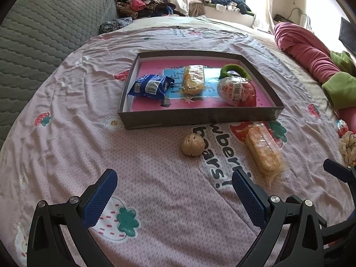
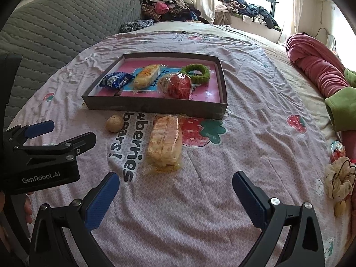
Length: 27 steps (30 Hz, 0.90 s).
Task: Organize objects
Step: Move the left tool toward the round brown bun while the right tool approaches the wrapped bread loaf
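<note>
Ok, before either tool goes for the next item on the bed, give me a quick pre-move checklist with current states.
1. Left tool open and holding nothing: ok.
2. Right tool open and holding nothing: ok.
3. Items still outside the tray: walnut and wrapped cake lie on the bedsheet: not ok, not yet organized.
4. Tray has bare floor for more: ok, front right corner is free.
5. Path to the wrapped cake clear for the right tool: ok.
6. Cream scrunchie and small candy at the bed's right edge, whether they belong to the task: cannot tell.
</note>
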Each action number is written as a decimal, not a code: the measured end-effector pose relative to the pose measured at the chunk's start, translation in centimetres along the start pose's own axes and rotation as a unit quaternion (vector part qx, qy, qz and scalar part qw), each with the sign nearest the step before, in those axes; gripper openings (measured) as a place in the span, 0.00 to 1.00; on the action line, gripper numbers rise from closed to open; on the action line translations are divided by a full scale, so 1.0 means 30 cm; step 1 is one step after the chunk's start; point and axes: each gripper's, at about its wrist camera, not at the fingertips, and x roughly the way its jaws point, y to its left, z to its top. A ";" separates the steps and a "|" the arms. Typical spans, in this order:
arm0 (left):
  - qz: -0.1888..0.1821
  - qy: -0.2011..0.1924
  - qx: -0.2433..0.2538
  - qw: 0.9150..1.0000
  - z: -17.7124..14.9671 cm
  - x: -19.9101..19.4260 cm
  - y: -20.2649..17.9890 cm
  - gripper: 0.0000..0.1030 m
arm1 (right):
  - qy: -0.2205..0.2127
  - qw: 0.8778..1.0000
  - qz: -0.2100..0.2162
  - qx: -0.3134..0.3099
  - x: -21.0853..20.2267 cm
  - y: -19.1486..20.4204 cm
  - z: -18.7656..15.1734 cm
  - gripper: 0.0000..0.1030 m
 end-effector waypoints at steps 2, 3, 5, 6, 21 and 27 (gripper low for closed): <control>-0.001 0.002 0.002 1.000 0.006 0.018 -0.003 0.99 | 0.001 1.000 0.000 0.000 0.013 -0.001 0.005 0.99; -0.001 0.003 0.002 1.000 0.008 0.023 -0.002 0.99 | 0.002 1.000 0.000 0.001 0.019 -0.001 0.007 0.99; -0.002 0.004 0.002 1.000 0.012 0.038 -0.002 0.99 | 0.004 1.000 0.001 0.002 0.032 -0.001 0.014 0.99; -0.003 0.005 0.001 1.000 0.014 0.044 0.000 0.99 | 0.006 1.000 0.001 0.002 0.042 0.000 0.018 0.99; -0.008 0.009 0.002 1.000 0.045 0.130 -0.004 1.00 | 0.018 1.000 -0.002 0.006 0.130 -0.006 0.048 0.99; -0.011 0.012 0.001 1.000 0.053 0.160 -0.012 0.99 | 0.019 1.000 -0.001 0.005 0.159 -0.009 0.057 0.99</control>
